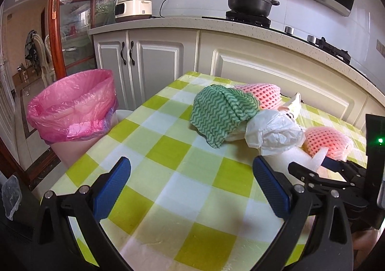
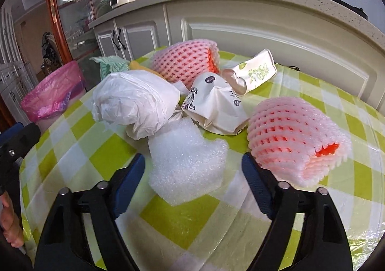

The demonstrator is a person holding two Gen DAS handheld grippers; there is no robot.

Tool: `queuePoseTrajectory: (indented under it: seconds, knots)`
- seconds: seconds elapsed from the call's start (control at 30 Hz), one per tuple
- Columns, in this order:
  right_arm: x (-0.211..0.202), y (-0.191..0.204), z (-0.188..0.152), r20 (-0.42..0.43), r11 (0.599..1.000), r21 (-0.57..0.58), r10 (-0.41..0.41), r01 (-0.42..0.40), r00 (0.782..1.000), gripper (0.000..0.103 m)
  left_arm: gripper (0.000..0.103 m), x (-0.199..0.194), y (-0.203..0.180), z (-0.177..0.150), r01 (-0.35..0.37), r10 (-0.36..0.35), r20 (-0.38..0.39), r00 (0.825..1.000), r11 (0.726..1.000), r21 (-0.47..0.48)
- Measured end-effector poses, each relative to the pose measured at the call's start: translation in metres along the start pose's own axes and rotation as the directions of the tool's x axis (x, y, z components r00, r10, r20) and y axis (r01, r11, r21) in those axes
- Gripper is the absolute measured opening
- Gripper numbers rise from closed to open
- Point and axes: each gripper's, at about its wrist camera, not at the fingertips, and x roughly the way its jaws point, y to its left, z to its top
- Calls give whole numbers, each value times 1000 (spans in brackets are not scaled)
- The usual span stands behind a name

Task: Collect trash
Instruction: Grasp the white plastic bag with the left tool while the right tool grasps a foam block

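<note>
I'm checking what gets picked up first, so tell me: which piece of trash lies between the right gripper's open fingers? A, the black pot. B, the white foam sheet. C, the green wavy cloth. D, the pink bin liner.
B: in the right wrist view the white foam sheet lies on the checked tablecloth between the fingers of the right gripper, whose pads do not press on it.
</note>
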Motion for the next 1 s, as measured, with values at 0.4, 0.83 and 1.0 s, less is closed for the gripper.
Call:
queuePoseTrajectory:
  seconds: [0.4,0.83,1.0]
  knots:
    - [-51,-25,-16,86,999,26,38,-40,996,55,98,17,-21,8,23,-24,-10,1000,1000,-7]
    - [-92,-72,-56,86,994,106,3,-12,996,55,97,47,-94,0,100,-94,-87,992,993,60]
    - [-94,-78,-57,100,992,126,5,-17,995,55,70,69,-108,-16,118,-99,-161,982,987,110]
